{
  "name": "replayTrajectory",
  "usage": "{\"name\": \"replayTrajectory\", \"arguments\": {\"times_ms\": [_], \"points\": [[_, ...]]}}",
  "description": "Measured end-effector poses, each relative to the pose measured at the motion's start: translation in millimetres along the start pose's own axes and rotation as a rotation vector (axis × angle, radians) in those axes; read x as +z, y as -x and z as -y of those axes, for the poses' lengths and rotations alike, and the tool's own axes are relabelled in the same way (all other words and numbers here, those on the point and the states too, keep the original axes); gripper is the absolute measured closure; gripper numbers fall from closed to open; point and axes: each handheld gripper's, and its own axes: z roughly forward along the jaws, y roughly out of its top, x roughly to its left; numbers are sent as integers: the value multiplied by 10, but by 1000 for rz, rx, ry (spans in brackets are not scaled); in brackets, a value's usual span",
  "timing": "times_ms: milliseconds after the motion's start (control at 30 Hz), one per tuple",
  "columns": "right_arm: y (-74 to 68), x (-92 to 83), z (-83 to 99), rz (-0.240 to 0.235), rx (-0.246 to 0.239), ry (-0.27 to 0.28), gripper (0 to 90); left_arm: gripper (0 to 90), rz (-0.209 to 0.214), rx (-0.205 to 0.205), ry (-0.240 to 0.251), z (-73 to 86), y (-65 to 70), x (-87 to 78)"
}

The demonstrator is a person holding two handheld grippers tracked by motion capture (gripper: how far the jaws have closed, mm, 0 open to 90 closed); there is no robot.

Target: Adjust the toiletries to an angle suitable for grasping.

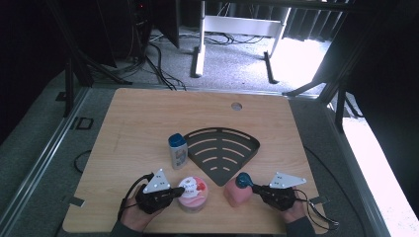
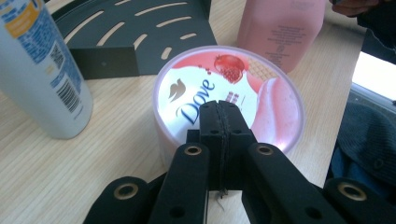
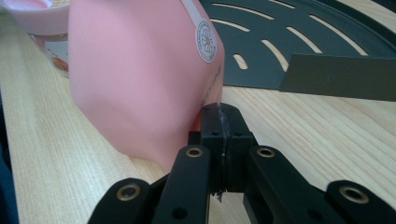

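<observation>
Both my claws are pinched together on nothing: left claw (image 1: pixel 181 189) sits over the Dove tub (image 1: pixel 193 193), right claw (image 1: pixel 255 187) touches the pink bottle's (image 1: pixel 235 195) right side.

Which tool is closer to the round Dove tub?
Left. The left tool, jaws shut, sits at the Dove tub, its tips over the lid's near edge. The right tool, also shut, is beside the pink bottle, beyond the tub.

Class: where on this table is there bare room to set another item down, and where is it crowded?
Free: the table's far strip beyond the black tray, plus both side margins. Crowded: the near edge, where the Dove tub, pink bottle, white bottle and both grippers sit.
</observation>
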Motion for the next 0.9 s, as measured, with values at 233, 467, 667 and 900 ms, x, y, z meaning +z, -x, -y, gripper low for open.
{"name": "replayTrajectory", "arguments": {"times_ms": [233, 467, 667, 900], "points": [[-67, 58, -24, -29, -21, -10, 896, 896, 12, -1, 6, 43, -4, -53], [-132, 95, -46, -49, -35, -12, 896, 898, 6, 14, -3, 46, -1, -80], [-198, 138, -62, -86, -39, -5, 896, 898, -14, 22, -10, 53, -19, -119], [-276, 176, -97, -95, -58, -9, 895, 898, -97, -11, -107, 176, -114, -119]]}}
